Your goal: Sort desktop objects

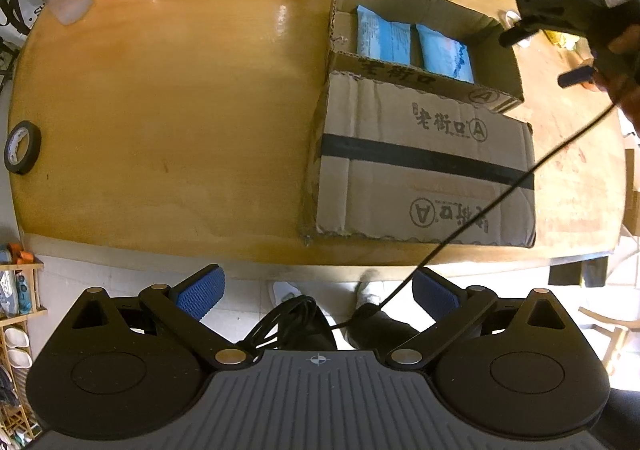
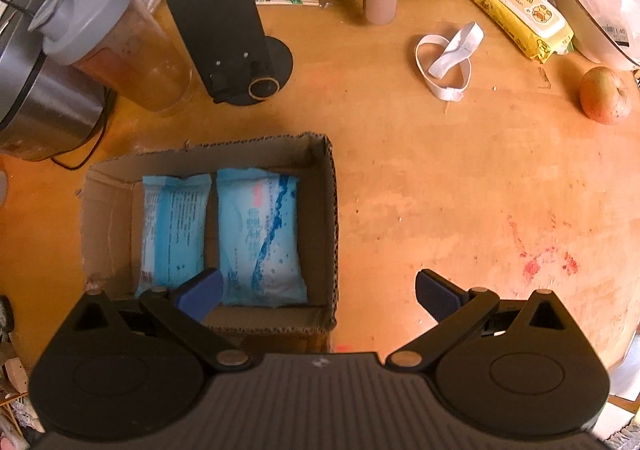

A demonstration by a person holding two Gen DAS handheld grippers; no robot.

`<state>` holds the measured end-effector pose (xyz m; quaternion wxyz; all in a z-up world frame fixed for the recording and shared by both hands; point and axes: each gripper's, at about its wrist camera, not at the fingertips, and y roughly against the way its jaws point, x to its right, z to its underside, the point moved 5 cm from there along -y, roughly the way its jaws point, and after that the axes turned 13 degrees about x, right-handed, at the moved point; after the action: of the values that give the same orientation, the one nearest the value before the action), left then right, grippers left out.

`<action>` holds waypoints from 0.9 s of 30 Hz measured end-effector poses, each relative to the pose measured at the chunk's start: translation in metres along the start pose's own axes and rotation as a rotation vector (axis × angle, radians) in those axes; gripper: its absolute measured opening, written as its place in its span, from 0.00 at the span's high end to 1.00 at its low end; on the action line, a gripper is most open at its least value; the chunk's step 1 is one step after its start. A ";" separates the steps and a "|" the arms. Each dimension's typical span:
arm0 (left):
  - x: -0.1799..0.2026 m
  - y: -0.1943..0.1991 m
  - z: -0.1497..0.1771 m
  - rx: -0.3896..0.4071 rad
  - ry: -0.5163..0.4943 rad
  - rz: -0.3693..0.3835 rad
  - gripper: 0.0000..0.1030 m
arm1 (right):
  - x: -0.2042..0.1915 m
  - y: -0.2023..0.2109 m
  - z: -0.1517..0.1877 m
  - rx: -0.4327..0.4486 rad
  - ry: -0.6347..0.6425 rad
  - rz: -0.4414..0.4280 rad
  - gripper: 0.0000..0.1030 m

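Hovering with the right gripper [image 2: 318,292] spread wide and empty above the near right corner of the cardboard box [image 2: 330,210], where two blue packets [image 2: 260,238] are already lying side by side. Holding the left gripper [image 1: 318,292] back off the table edge, likewise spread and carrying nothing, box ahead and to its right. Judging the step as between placements: reaching next for a loose item, perhaps the yellow wipes pack [image 2: 520,16] or white elastic band [image 2: 448,58] far ahead-right, or the tape roll [image 1: 22,148] left.
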<state>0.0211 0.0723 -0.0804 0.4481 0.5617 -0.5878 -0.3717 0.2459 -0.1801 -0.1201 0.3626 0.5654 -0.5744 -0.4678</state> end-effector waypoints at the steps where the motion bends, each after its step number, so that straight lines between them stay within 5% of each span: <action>1: 0.000 -0.001 -0.002 -0.001 -0.001 0.000 0.00 | 0.000 0.002 0.002 0.001 0.000 -0.004 0.00; 27: 0.002 -0.028 -0.039 -0.021 -0.048 0.014 0.00 | 0.013 0.026 0.060 -0.022 -0.020 -0.060 0.00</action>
<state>0.0671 0.0699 -0.0943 0.4426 0.5436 -0.5984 -0.3881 0.1802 -0.1872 -0.1153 0.3488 0.5735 -0.5557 -0.4905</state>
